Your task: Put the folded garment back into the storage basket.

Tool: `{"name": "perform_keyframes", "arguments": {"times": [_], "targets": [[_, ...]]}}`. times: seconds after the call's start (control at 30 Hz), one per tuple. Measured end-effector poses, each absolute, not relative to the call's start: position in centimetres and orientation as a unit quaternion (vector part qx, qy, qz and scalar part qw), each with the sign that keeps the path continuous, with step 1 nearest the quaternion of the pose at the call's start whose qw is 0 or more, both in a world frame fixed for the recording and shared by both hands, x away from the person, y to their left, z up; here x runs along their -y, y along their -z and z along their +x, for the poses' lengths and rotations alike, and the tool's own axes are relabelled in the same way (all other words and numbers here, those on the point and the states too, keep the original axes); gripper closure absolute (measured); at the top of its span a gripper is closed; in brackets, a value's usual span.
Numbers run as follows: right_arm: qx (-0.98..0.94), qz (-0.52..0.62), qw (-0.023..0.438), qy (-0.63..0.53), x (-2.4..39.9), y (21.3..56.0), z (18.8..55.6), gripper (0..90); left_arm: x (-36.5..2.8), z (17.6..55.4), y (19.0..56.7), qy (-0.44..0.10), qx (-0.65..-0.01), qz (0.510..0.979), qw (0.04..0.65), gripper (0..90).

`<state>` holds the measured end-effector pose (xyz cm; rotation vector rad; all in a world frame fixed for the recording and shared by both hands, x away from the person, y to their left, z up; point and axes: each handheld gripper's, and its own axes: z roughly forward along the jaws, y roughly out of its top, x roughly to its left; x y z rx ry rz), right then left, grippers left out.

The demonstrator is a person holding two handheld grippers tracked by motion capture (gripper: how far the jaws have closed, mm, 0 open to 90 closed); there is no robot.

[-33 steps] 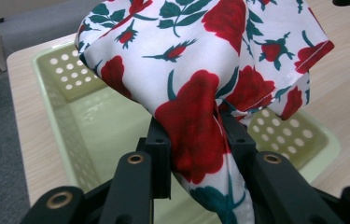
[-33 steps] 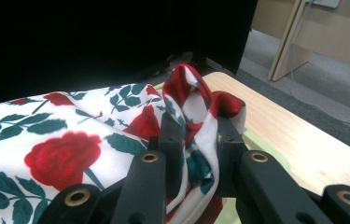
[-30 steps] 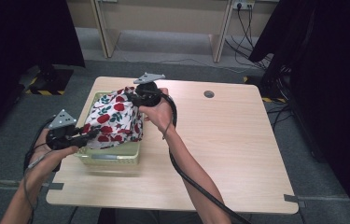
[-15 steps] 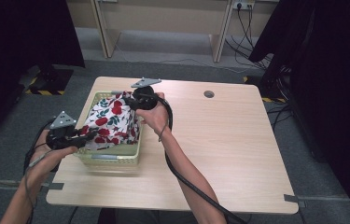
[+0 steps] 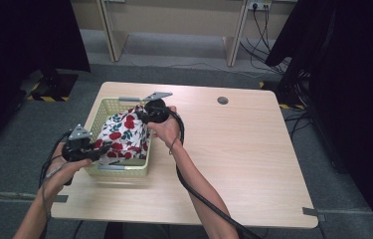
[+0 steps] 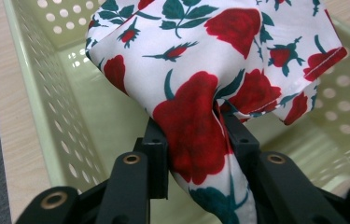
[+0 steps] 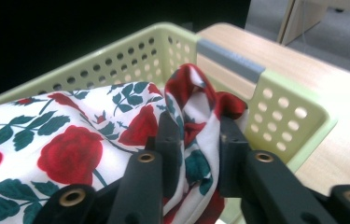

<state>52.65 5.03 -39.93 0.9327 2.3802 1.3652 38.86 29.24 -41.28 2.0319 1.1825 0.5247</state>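
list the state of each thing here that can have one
rose-print cloth: bunched, held at two ends, lowered into the basket
green perforated basket: upright on the table, cloth inside
left gripper: shut on a fold of the cloth
right gripper: jaws just been opening, cloth fold still between them

The right tongs (image 7: 195, 140) pinch a bunched fold of the rose-printed cloth (image 7: 70, 144) between their two black jaws, which have just been easing apart. The cloth spreads away from that fold inside the pale green basket (image 7: 280, 116). Beyond the basket's grey-handled rim lies the wooden desk (image 7: 340, 93).
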Motion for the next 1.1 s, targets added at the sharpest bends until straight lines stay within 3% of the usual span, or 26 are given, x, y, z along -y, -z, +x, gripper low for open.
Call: {"name": "perform_keyframes", "arguments": {"times": [0.03, 0.07, 0.17, 0.27, 0.33, 1.1], "targets": [[-0.818, 0.320, 0.117, -0.463, -5.1, 40.2, 52.8, 68.3, -29.2, 39.0, 41.5, -0.201, -0.460, 0.787, 0.357, 62.5], [-0.820, 0.325, 0.115, -0.457, -5.1, 40.4, 52.9, 59.0, -29.2, 39.1, 41.6, -0.195, -0.464, 0.787, 0.356, 55.5], [-0.826, 0.333, 0.120, -0.438, -5.3, 40.8, 53.0, 42.7, -29.1, 39.3, 41.7, -0.176, -0.478, 0.784, 0.355, 34.0], [-0.823, 0.343, 0.116, -0.438, -5.0, 40.6, 53.0, 34.4, -28.8, 39.2, 41.5, -0.178, -0.483, 0.779, 0.359, 22.6], [-0.821, 0.349, 0.119, -0.436, -4.9, 40.5, 53.0, 29.7, -28.6, 39.2, 41.2, -0.185, -0.482, 0.777, 0.361, 20.8], [-0.822, 0.336, 0.113, -0.445, -1.4, 39.1, 50.1, 18.7, -24.5, 38.0, 39.7, -0.168, -0.460, 0.768, 0.413, 12.6]]}}
